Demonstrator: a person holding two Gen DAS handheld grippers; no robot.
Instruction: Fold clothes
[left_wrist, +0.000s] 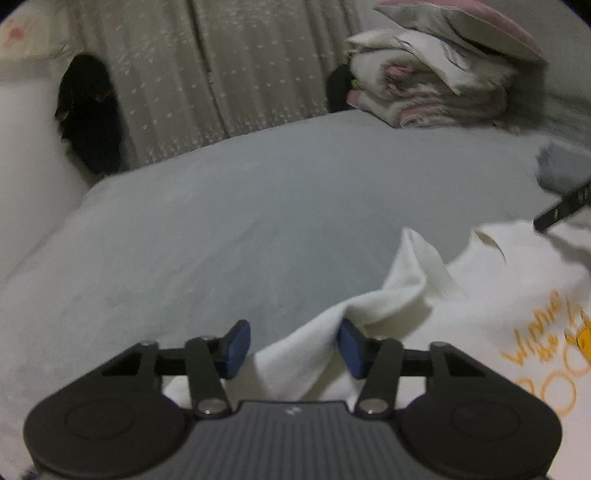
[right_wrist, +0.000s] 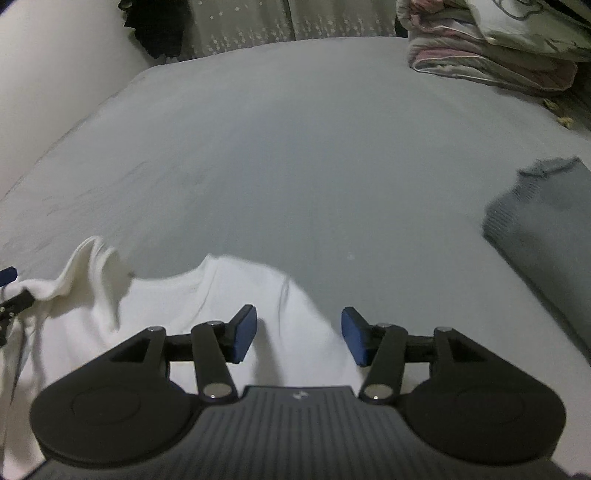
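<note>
White shirt (left_wrist: 509, 295) with partly legible orange "Winnie" script, between parted, non-gripping jaws of both grippers, on grey bed (left_wrist: 240, 221).

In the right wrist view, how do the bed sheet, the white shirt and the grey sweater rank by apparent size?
1. Bed sheet, filling most of the view.
2. White shirt, though nearness to the camera enlarges it.
3. Grey sweater, cut off by the frame edge, so its rank against the shirt is unsure.

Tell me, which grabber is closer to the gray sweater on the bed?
The right gripper. The gray sweater lies just off to its right on the bed. The left gripper is farther away, over the far side of the white shirt.
</note>
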